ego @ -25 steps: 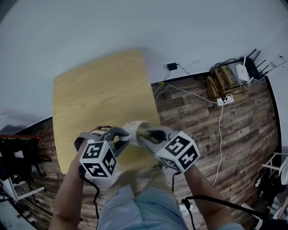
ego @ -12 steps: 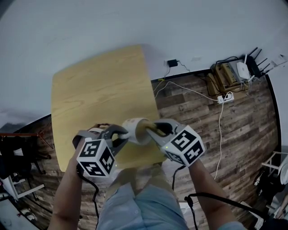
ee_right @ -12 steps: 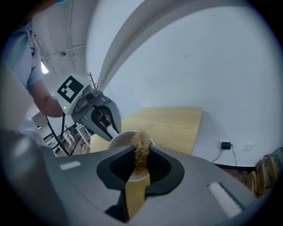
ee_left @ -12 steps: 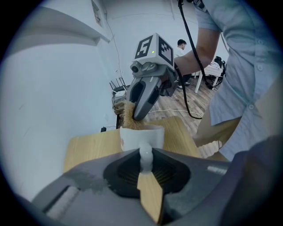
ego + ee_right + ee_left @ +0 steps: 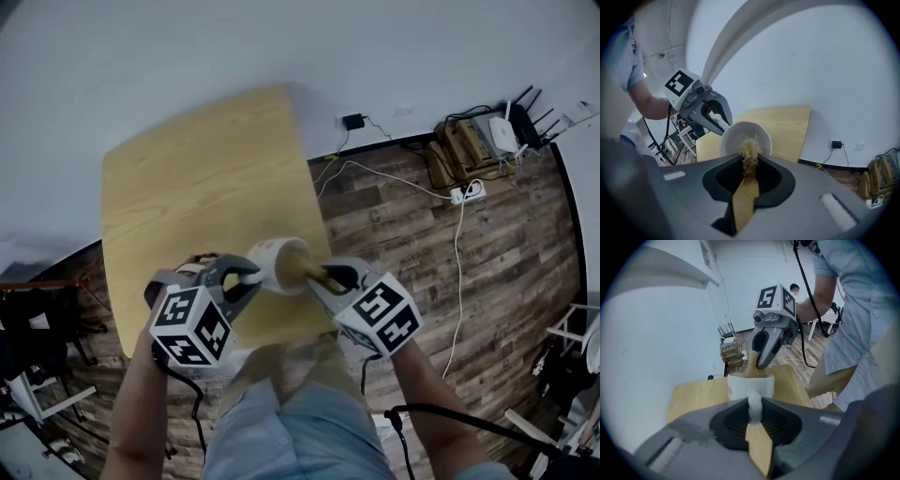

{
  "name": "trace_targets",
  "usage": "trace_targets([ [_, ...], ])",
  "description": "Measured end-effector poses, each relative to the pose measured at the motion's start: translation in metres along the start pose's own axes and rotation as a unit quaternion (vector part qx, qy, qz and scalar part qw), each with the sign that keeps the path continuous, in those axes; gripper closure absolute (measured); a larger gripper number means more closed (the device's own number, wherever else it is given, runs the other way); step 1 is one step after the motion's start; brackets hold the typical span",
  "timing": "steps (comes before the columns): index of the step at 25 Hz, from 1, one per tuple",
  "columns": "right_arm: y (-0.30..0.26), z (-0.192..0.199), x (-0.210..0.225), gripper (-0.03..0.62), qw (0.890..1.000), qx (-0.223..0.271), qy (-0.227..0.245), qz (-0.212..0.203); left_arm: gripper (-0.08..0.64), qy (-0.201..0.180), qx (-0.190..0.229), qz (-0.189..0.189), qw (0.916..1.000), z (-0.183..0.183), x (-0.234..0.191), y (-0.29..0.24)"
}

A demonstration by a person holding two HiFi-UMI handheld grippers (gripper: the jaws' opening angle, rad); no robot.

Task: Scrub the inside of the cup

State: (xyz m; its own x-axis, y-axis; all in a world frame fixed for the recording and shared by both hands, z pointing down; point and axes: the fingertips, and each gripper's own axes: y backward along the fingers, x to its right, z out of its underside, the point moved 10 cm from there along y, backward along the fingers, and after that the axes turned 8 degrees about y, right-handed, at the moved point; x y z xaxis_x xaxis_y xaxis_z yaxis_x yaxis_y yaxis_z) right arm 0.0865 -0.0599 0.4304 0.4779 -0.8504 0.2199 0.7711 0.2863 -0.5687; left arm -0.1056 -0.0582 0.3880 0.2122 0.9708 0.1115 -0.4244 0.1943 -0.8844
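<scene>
A white cup (image 5: 274, 261) is held on its side above the near edge of the yellow wooden table (image 5: 187, 178). My left gripper (image 5: 246, 277) is shut on the cup's handle (image 5: 754, 405), and the cup body (image 5: 740, 387) stands just beyond its jaws. My right gripper (image 5: 325, 277) is shut on a tan fibre brush (image 5: 750, 153), whose bristles reach into the cup's open mouth (image 5: 738, 136). In the left gripper view the right gripper (image 5: 765, 348) comes down from above with the bristles (image 5: 752, 367) inside the rim. The right gripper view shows the left gripper (image 5: 715, 118) behind the cup.
The floor (image 5: 394, 225) is dark wood planks. A power strip (image 5: 466, 192) with white cables lies by the wall, next to stacked boxes and a router (image 5: 480, 142). A dark chair frame (image 5: 33, 347) stands at the left. The person's legs (image 5: 281, 422) are below the grippers.
Both grippers and the cup have drifted slightly left and up in the view. The brush stays inside the cup and both grips are unchanged.
</scene>
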Motion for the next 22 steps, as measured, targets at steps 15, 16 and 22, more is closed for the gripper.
trace_targets([
  [15,-0.007,-0.024,-0.017,0.535,0.997,0.038,-0.037,-0.050,0.489,-0.038,-0.018,0.002,0.9991,-0.006,0.008,-0.004],
  [16,-0.007,-0.025,-0.015,0.534,0.997,0.039,-0.036,-0.049,0.488,-0.039,-0.018,0.002,0.9991,-0.006,0.008,-0.004],
  [22,-0.004,-0.028,-0.002,0.535,0.999,0.046,-0.022,-0.019,0.488,-0.042,-0.018,0.000,0.9989,-0.007,0.010,-0.002],
])
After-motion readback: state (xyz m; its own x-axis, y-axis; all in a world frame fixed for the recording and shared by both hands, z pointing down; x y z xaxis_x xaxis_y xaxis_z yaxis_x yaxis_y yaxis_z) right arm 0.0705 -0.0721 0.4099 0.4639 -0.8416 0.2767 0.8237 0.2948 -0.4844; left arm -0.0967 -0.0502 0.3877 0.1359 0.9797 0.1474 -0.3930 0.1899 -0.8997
